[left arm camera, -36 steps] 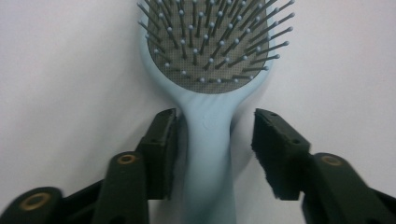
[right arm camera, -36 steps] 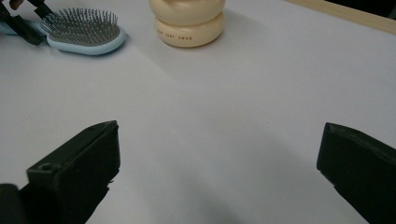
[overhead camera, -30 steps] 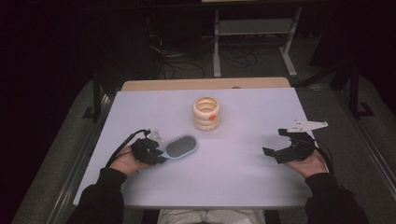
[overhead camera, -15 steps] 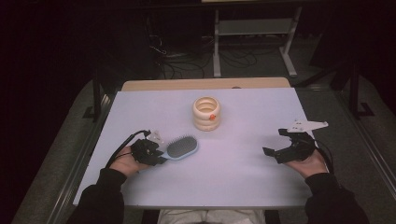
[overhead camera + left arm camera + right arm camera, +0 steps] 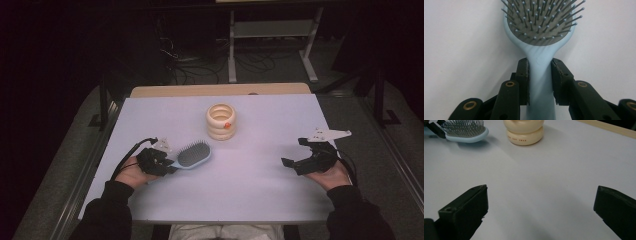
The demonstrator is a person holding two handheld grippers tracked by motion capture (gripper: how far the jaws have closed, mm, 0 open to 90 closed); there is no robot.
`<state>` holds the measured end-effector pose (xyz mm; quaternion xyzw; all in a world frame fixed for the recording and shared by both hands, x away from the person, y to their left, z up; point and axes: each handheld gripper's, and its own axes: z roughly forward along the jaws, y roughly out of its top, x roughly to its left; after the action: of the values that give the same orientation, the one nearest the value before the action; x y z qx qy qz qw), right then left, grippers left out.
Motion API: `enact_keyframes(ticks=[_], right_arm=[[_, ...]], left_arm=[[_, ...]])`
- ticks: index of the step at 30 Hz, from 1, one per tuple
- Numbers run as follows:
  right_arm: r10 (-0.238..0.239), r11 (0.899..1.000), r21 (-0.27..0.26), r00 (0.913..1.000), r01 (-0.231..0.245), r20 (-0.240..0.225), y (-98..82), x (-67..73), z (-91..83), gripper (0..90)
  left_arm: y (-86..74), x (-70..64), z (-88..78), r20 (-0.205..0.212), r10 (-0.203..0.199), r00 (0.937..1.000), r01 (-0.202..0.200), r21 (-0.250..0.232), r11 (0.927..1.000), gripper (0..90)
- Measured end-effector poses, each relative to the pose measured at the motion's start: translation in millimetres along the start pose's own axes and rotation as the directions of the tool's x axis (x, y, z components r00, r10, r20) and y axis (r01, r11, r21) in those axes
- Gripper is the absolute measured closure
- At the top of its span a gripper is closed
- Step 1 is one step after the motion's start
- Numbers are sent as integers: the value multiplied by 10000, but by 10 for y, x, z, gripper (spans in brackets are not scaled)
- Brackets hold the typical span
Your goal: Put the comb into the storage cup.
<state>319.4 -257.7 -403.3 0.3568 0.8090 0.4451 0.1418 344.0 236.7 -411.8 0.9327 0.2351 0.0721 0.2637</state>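
A pale blue hairbrush [image 5: 192, 155] with grey bristles lies at the left of the white table [image 5: 260, 190], bristles up. My left gripper [image 5: 170, 167] is shut on its handle [image 5: 541, 82], one pad pressed against each side just below the head. A cream ringed holder [image 5: 221, 121] with an orange mark stands upright at the table's middle back, and its base [image 5: 525, 135] appears in the right gripper view beside the hairbrush [image 5: 465, 131]. My right gripper [image 5: 295, 152] rests at the table's right, jaws wide apart with nothing between them.
A wooden strip [image 5: 220, 90] borders the table's far edge. Beyond it stand a metal stand [image 5: 270, 35] and loose cables on a dark floor. Bare white table lies between the two grippers.
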Motion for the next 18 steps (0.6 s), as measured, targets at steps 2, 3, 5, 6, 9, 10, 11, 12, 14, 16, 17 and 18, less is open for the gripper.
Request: enact_keyframes(ticks=[2,3,5,6,9,10,11,12,14,16,17,18], right_arm=[[-2,10000,-8,10000,2,-3,0,0,-1,0],[-1,10000,-12,10000,1,-4,0,0,-1,0],[7,10000,-4,10000,-7,-1,0,1,-2,0],[11,10000,-9,10000,-11,-4,0,2,-3,0],[88,10000,-39,10000,-88,41,-4,-3,-5,0],[107,9999,-1,9999,-107,53,-6,-9,0,0],[146,9999,39,9999,-146,42,-10,-17,7,0],[178,9998,70,9998,-178,39,-12,-23,12,0],[198,9998,80,9998,-198,41,-10,-27,14,0],[191,9998,32,9998,-191,28,-1,-22,9,0],[176,9998,-6,9998,-176,-7,3,-19,5,0],[161,9999,-28,9999,-161,-29,6,-18,2,0]], left_arm=[[5,1,-33,-50,15,10000,-16,-177,9998,701],[11,1,-51,-76,4,10000,-6,-232,9997,701],[21,0,-84,-178,18,9998,-24,-380,9993,701],[25,7,-105,-151,16,9999,-23,-435,9990,701],[17,1,-149,-251,-85,9996,68,-674,9977,700],[16,1,-158,-277,-66,9996,47,-695,9976,700],[17,4,-163,-280,-80,9996,61,-685,9976,701],[19,6,-168,-292,-89,9995,70,-658,9978,701],[23,11,-179,-338,-116,9994,94,-637,9979,700],[33,24,-205,-347,-125,9993,102,-665,9977,701],[40,26,-222,-359,-135,9993,109,-715,9974,700],[51,25,-239,-337,-103,9994,76,-790,9968,701]])
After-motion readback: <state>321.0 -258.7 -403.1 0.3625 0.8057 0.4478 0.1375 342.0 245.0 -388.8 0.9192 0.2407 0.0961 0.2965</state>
